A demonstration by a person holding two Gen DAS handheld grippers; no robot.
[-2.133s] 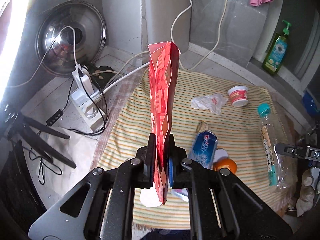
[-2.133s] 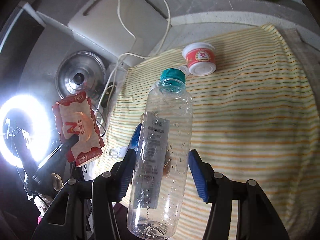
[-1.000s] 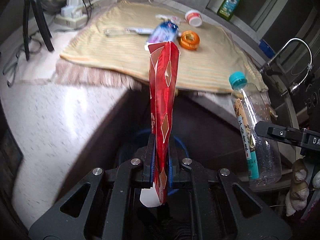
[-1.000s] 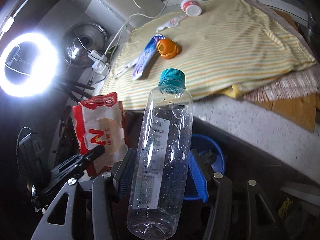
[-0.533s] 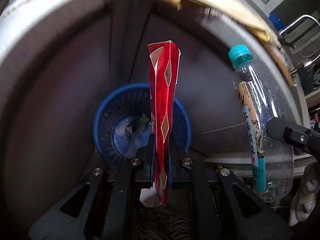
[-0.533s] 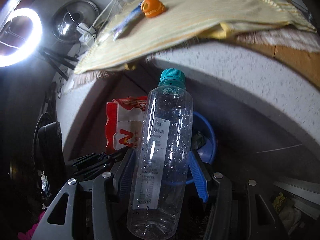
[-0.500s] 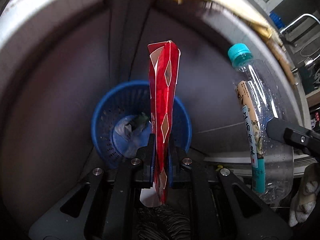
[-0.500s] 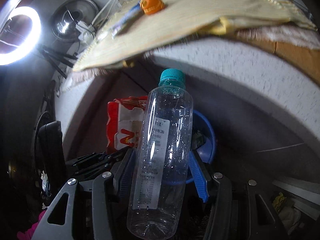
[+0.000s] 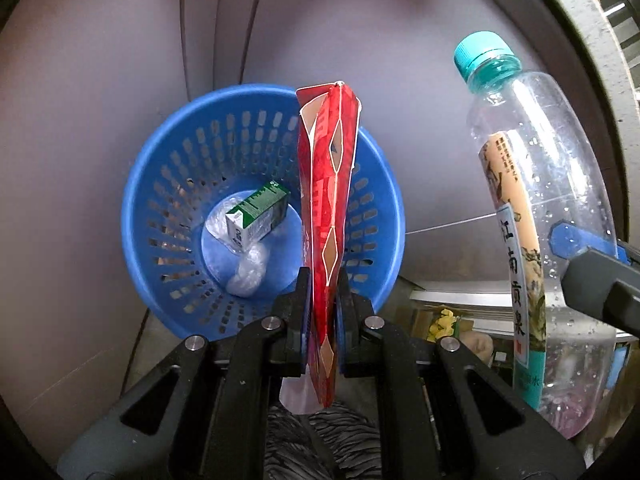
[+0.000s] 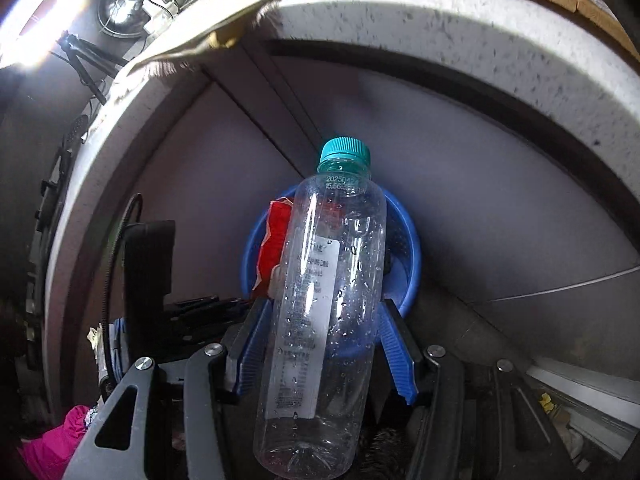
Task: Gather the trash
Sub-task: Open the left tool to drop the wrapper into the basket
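My left gripper (image 9: 323, 300) is shut on a flat red snack packet (image 9: 328, 184) that stands upright over a blue perforated basket (image 9: 160, 184). The basket sits on the floor against a grey cabinet front and holds a green-and-white carton (image 9: 256, 216) and crumpled clear plastic (image 9: 246, 272). My right gripper (image 10: 326, 320) is shut on a clear plastic bottle (image 10: 324, 304) with a teal cap, held just above the basket's (image 10: 408, 256) near rim. In the left wrist view that bottle (image 9: 536, 208) hangs to the right of the basket. The red packet (image 10: 274, 236) shows behind the bottle.
The speckled stone counter edge (image 10: 480, 32) curves overhead, with the fringe of the striped cloth (image 10: 224, 40) hanging over it. A steel pot lid (image 10: 132, 4) and a tripod (image 10: 86, 60) stand at the top left. Dark clutter and a pink cloth (image 10: 52, 436) lie low on the left.
Both grippers have come down from above the countertop to below its edge. The blue basket has grown large and close under the packet and the bottle. Both grips are unchanged.
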